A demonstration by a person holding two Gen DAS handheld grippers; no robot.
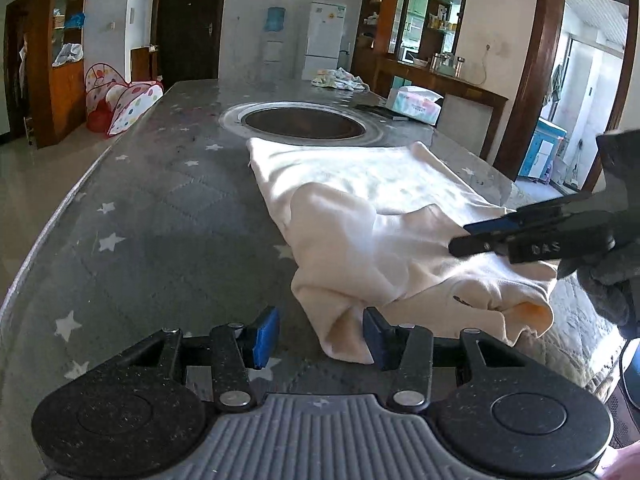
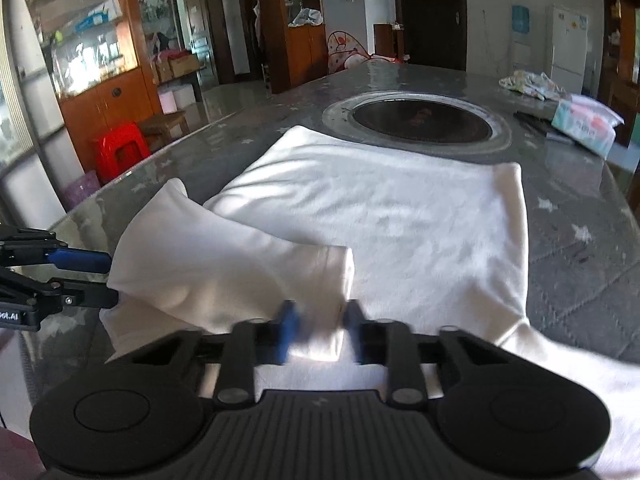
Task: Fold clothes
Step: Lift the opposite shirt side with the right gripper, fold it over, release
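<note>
Over table (image 1: 152, 208), both hand-held grippers (image 1: 320, 336) (image 2: 320, 330) straddle cream garment (image 2: 380, 216).

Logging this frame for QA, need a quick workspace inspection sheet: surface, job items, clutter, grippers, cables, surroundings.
Surface: grey star-patterned table with a round recessed burner in the middle.
Job's things: cream shirt spread flat, one sleeve folded over onto the body.
Clutter: tissue pack and a crumpled cloth at the far end.
Grippers: left gripper open, fabric edge against one finger; right gripper open around the sleeve cuff, blurred.
Cables: nothing seen.
Surroundings: white fridge, wooden cabinets, red stool, dotted play tent.
</note>
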